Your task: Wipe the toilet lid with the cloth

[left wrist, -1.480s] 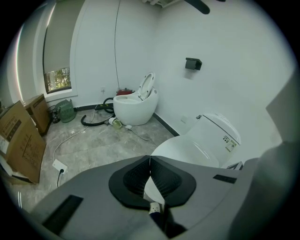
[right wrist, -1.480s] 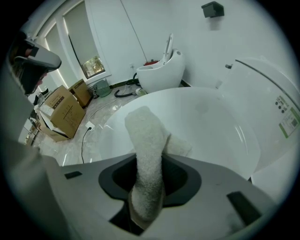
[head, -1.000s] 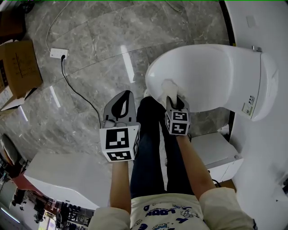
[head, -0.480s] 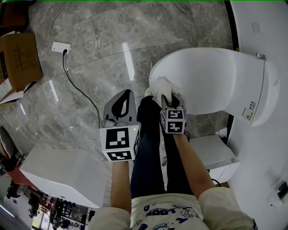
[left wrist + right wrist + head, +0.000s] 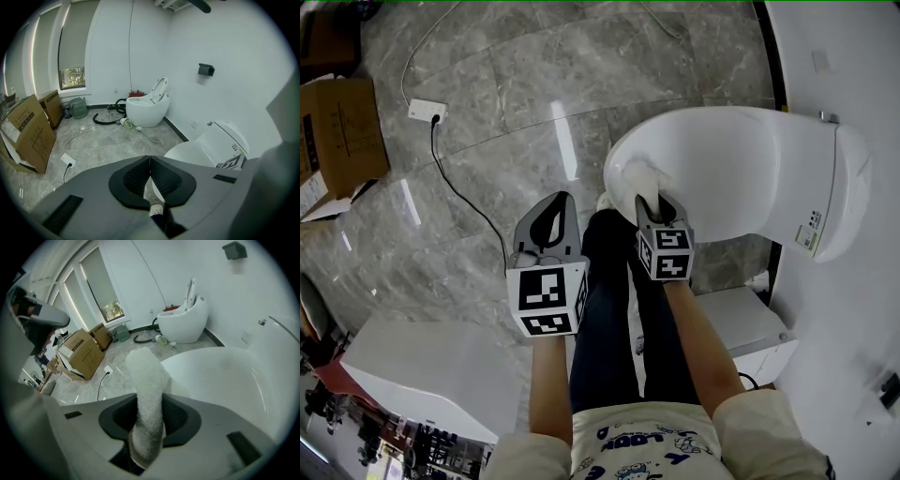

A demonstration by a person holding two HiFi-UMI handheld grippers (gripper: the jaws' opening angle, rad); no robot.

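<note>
Cloth [image 5: 641,178]: in the head view only its front end shows past the right gripper [image 5: 653,204]. In the right gripper view its lower end drops out of sight between the jaws. Cannot tell whether it presses on the toilet lid [image 5: 741,159]. Label [image 5: 809,234] on the toilet: print too small to read. Cardboard box [image 5: 337,131]: cut by the left edge. Cable [image 5: 442,167]: lost behind the left gripper [image 5: 551,214]. Small pale object [image 5: 156,210] seen below the left jaws: unidentifiable.

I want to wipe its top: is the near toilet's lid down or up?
Down: the toilet lid lies flat, covering the bowl, with the right gripper holding the cloth at its front edge.
</note>
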